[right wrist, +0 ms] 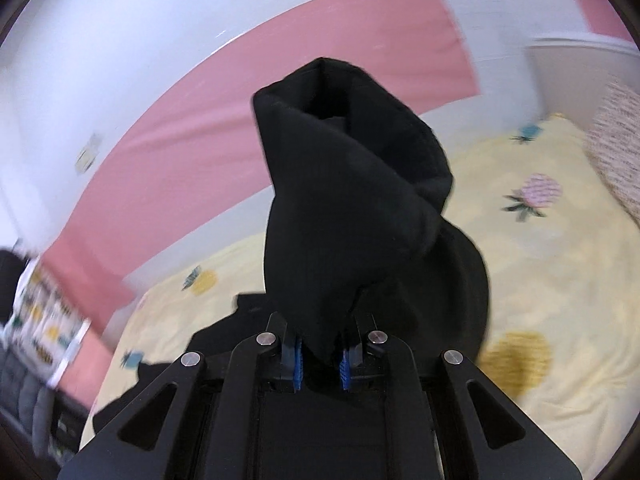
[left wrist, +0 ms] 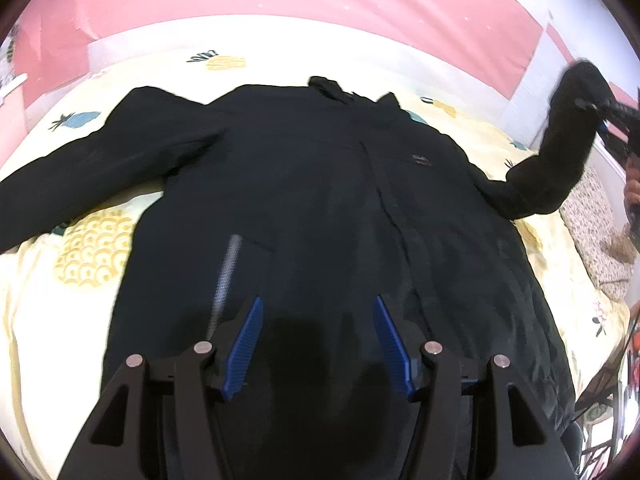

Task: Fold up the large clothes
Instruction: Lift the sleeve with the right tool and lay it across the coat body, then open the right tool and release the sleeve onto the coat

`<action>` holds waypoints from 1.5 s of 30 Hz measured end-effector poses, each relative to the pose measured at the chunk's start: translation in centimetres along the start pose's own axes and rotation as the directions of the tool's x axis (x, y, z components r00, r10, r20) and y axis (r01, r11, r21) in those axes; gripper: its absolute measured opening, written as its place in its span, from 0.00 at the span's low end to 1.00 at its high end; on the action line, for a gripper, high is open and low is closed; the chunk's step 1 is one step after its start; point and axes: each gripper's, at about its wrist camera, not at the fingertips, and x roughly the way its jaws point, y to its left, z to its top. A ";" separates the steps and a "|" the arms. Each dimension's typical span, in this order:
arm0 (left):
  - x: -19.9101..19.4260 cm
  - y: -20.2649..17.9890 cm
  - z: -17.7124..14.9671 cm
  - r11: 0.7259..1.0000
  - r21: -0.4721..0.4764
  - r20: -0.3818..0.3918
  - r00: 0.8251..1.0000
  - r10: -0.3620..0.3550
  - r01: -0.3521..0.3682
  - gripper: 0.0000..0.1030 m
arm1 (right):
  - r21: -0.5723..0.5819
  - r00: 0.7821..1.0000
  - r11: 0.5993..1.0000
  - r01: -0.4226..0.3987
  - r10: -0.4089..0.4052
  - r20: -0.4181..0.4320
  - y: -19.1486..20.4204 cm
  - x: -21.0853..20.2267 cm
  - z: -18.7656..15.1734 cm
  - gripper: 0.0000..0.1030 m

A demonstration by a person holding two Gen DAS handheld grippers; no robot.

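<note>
My right gripper (right wrist: 320, 354) is clamped on the black sleeve (right wrist: 344, 200), blue pads pinching the cloth; the cuff stands up ahead of me, its opening facing the pink wall (right wrist: 208, 136). My left gripper (left wrist: 318, 344) hangs spread wide with nothing between its blue fingers (left wrist: 244, 344), just above the lower body of the black jacket (left wrist: 320, 184). The jacket lies front up on the pineapple-print bedsheet (left wrist: 88, 248), collar toward the pink wall, one sleeve flat on the sheet, the other lifted off it at the jacket's far side. A silver zipper (left wrist: 228, 276) shows near my left finger.
</note>
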 end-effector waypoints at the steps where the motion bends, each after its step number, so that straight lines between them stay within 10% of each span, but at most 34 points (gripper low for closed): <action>1: -0.1 0.6 0.0 1.000 -0.012 0.003 1.000 0.001 -0.001 0.58 | -0.030 0.999 0.999 -0.027 0.026 -0.028 1.9 1.4 -0.4 0.13; 11: -0.5 6.0 -1.2 0.993 -0.121 0.006 1.000 0.018 -0.018 0.58 | -0.174 0.953 0.977 -0.120 0.065 -0.295 13.8 13.8 -9.7 0.13; 20: -1.1 9.4 -2.2 0.984 -0.172 0.010 0.999 0.045 -0.043 0.58 | -0.305 0.839 0.951 -0.052 -0.125 -0.530 16.1 23.3 -21.0 0.18; 25: -1.3 9.3 -1.7 0.986 -0.163 0.018 0.999 0.041 -0.037 0.58 | -0.310 0.844 0.945 -0.109 -0.077 -0.531 16.7 22.1 -21.1 0.36; 27: -1.3 8.8 -1.1 0.989 -0.146 0.023 0.999 0.036 -0.032 0.58 | -0.235 0.836 0.952 -0.194 0.035 -0.547 16.4 20.7 -20.2 0.74; 28: -1.3 8.6 -0.8 0.990 -0.138 0.026 0.999 0.036 -0.032 0.59 | -0.177 0.830 0.950 -0.257 0.124 -0.544 16.0 19.5 -19.4 0.75; 32: -1.6 7.1 0.6 0.995 -0.091 0.047 0.998 0.037 -0.032 0.60 | -0.122 0.870 0.948 -0.293 0.211 -0.446 13.9 15.4 -16.3 0.75; 36: -1.6 5.6 2.3 0.999 -0.045 0.070 0.997 0.033 -0.030 0.60 | -0.136 0.928 0.977 -0.164 0.106 -0.357 7.5 12.9 -13.4 0.74; 38: -1.2 4.8 3.6 0.999 -0.019 0.077 0.997 0.028 -0.027 0.60 | -0.117 0.946 0.990 -0.082 0.041 -0.321 3.6 11.8 -12.3 0.58; 40: -0.6 3.7 5.2 1.000 0.012 0.094 0.995 0.018 -0.020 0.60 | -0.099 0.955 0.995 0.013 -0.042 -0.294 -0.1 11.4 -11.7 0.38; 45: 2.6 -0.4 9.8 0.995 0.077 0.123 0.990 -0.071 0.062 0.60 | -0.033 0.920 0.993 0.112 -0.116 -0.375 -6.6 14.1 -14.0 0.31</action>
